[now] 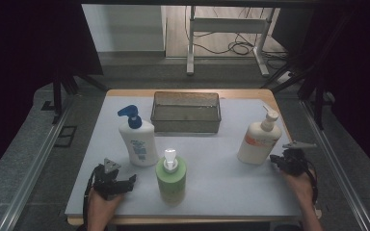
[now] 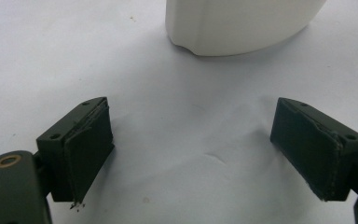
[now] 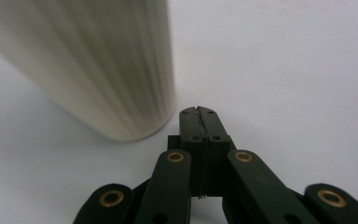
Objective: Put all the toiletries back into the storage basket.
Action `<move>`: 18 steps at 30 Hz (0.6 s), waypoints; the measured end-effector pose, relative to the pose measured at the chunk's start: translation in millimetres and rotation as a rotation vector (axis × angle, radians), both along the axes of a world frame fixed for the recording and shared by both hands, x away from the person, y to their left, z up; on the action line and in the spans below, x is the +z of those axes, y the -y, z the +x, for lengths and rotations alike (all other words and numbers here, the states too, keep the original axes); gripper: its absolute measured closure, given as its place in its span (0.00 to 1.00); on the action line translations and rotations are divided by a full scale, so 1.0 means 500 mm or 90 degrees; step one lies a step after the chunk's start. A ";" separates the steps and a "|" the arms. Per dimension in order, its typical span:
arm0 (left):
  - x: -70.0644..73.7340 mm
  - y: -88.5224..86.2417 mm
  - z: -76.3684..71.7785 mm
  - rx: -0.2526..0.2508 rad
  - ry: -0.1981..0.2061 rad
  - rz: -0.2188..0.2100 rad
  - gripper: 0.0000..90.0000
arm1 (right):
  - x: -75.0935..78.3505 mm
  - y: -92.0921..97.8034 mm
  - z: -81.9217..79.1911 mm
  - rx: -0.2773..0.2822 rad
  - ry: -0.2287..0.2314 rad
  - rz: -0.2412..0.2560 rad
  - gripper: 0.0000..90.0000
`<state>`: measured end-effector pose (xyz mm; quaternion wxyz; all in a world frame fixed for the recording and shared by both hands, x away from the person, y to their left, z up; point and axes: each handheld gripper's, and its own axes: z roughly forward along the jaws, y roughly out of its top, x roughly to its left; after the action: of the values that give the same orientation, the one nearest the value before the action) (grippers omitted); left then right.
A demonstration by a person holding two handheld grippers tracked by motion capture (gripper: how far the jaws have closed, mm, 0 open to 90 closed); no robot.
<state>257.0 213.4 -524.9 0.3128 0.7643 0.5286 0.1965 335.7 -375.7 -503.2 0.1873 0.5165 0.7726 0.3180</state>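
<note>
The left gripper (image 1: 125,183) is held low near the front left corner of the white worktop (image 1: 221,178), with its jaws spread wide apart and nothing between them. In the left gripper view (image 2: 191,149) bare worktop lies between the two pads, and the base of the white lotion bottle with the blue pump (image 2: 242,23) stands ahead of them, apart from both. From the high view that bottle (image 1: 137,139) is seen upright left of centre, and a green pump bottle (image 1: 171,178) stands just beside it, nearer the front edge.

The right gripper (image 1: 278,161) is held close to the right edge, with its jaws pressed together on nothing. In the right gripper view (image 3: 199,112) the closed tips lie just beside the foot of the cream pump bottle (image 3: 98,65); whether they touch it cannot be told. This bottle (image 1: 259,140), marked with an orange label, stands upright near the right edge.

A metal mesh basket (image 1: 185,111) is set at the middle of the back edge, well apart from both grippers.
</note>
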 end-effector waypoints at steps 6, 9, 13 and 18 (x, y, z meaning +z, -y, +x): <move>0.000 0.000 0.000 0.000 0.000 0.000 0.14 | -0.010 0.005 0.027 -0.016 -0.001 0.035 1.00; 0.000 0.000 0.000 0.000 0.000 0.001 0.14 | -0.012 0.003 0.036 -0.017 0.003 0.038 1.00; 0.000 0.000 0.000 -0.001 0.000 0.001 0.14 | -0.016 0.001 0.048 -0.018 0.004 0.048 1.00; 0.000 0.000 0.000 0.000 0.000 0.001 0.14 | -0.020 -0.004 0.058 -0.010 0.008 0.063 1.00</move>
<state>257.0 213.5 -524.9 0.3124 0.7647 0.5282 0.1967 364.8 -373.8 -513.2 0.1689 0.5296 0.7505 0.3576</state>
